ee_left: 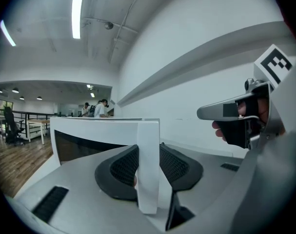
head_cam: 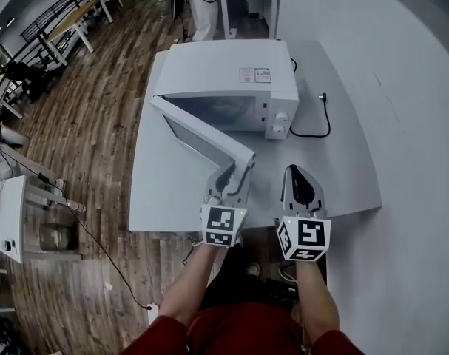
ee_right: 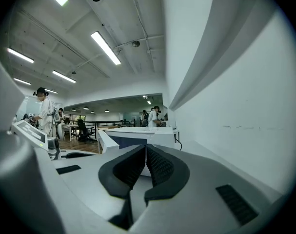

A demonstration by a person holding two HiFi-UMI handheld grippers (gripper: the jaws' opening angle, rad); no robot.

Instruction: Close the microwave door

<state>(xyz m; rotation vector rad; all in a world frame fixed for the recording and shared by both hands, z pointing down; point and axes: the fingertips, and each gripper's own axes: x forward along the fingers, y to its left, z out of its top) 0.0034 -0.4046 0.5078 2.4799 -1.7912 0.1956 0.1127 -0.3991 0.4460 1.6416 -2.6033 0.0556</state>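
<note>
A white microwave (head_cam: 224, 80) stands on a white table (head_cam: 342, 176). Its door (head_cam: 202, 143) hangs open, swung out towards me. My left gripper (head_cam: 235, 176) grips the door's free edge. In the left gripper view that white edge (ee_left: 148, 179) stands upright between the two black pads (ee_left: 119, 168), which press on it from both sides. My right gripper (head_cam: 298, 174) hovers over the table to the right of the door, apart from it. Its pads (ee_right: 160, 165) meet with nothing between them, and the microwave (ee_right: 138, 135) lies ahead of it.
A black power cord (head_cam: 316, 120) loops on the table to the right of the microwave. The table's front edge (head_cam: 254, 222) runs just under my grippers. A white wall is to the right and wooden floor (head_cam: 98, 124) to the left, with desks and people farther back.
</note>
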